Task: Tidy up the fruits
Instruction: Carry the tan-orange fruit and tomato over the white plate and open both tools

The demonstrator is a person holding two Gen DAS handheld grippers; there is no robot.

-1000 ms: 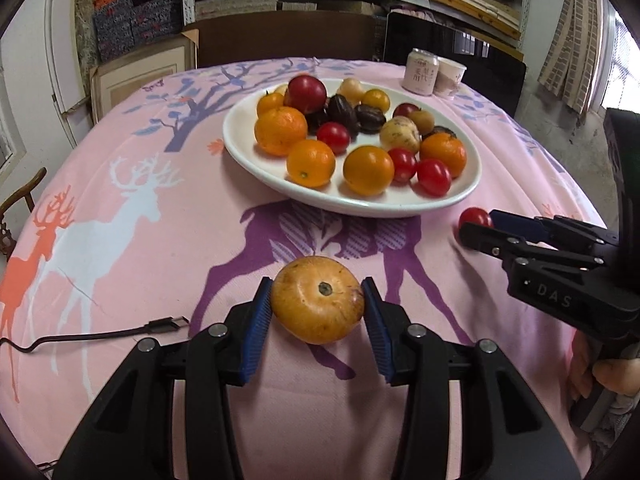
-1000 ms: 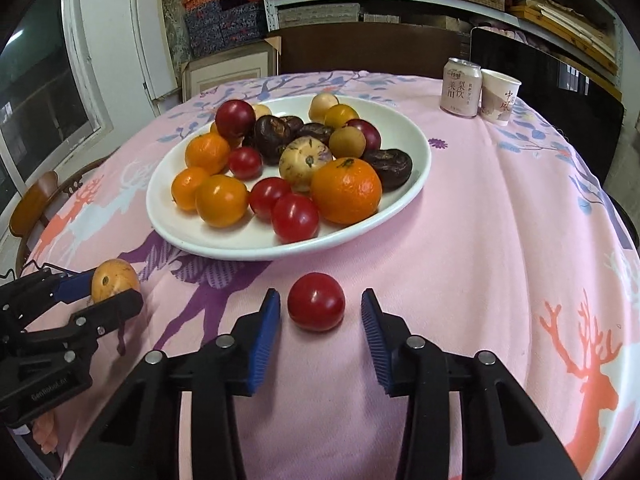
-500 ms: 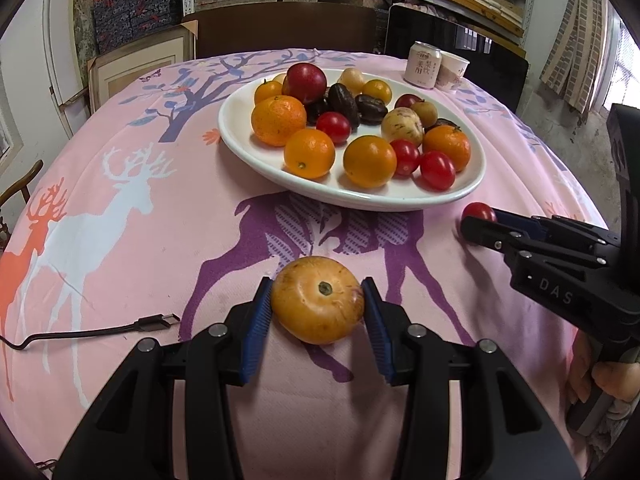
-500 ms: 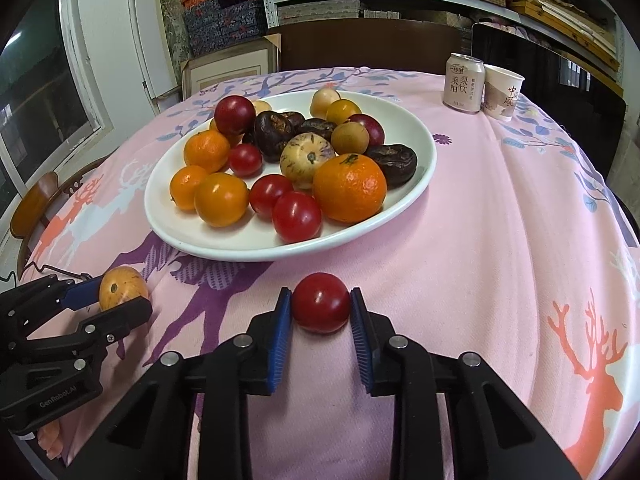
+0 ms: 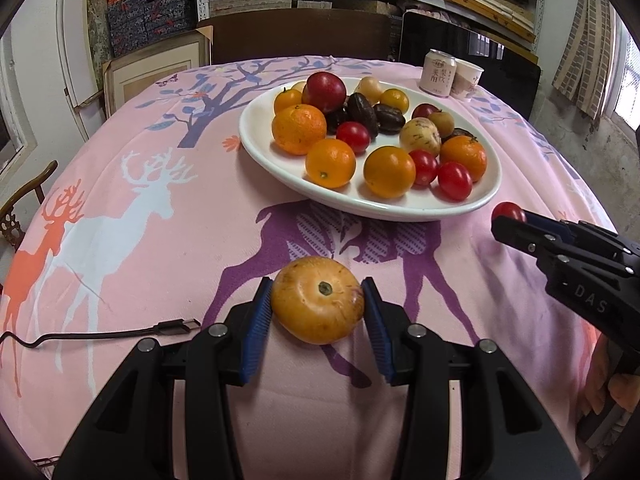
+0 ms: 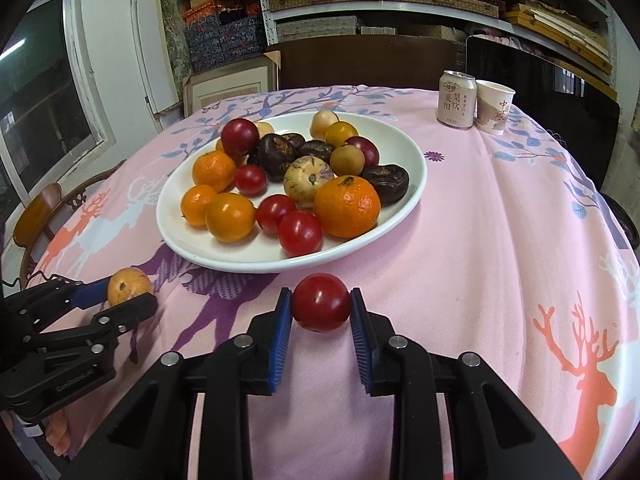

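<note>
A white plate holds several oranges, red tomatoes, dark fruits and pale fruits on a pink deer-print tablecloth. My left gripper is shut on a yellow-orange round fruit, held just above the cloth in front of the plate; it also shows in the right wrist view. My right gripper is shut on a red tomato, just in front of the plate's near rim; the tomato also shows in the left wrist view.
A drink can and a paper cup stand at the table's far right. A USB cable lies on the cloth at the left. A wooden chair stands beyond the left edge. Shelves with boxes are behind.
My right gripper closed on the red tomato and lifted it slightly. My left gripper kept its hold on the yellow-orange fruit and drew a little nearer the plate.
</note>
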